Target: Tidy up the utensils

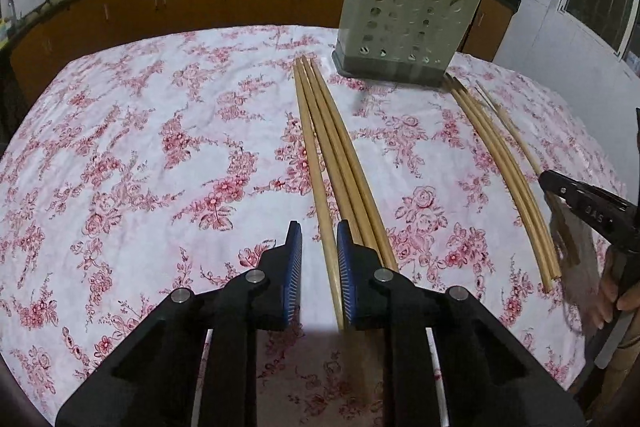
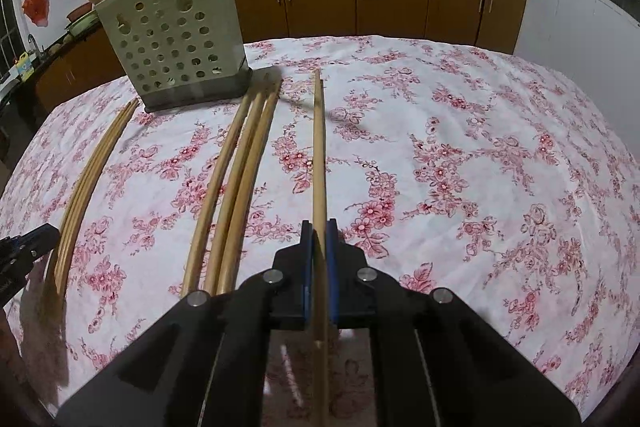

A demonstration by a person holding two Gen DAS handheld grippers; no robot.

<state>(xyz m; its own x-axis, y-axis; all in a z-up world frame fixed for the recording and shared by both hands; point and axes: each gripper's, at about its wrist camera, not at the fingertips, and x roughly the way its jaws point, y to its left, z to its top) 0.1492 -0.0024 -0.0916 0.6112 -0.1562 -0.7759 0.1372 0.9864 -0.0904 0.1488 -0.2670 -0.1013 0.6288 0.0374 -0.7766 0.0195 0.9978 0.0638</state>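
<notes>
Right gripper [image 2: 319,227] clamped on single chopstick [image 2: 318,147], long axis pointing toward perforated holder [image 2: 168,39], ahead-left. Left gripper [image 1: 319,239] straddling leftmost chopstick [image 1: 310,147], pads apparently not yet pressing.

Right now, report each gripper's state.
Left gripper: open, one chopstick between its pads, not yet pinched.
Right gripper: shut on a single chopstick.

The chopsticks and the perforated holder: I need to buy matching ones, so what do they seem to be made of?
The chopsticks look like bamboo or light wood: matte tan, unpainted, faintly grained. The perforated holder looks like moulded plastic: smooth pale grey-green walls with clean round holes, on a darker base. Neither can be told for certain.
</notes>
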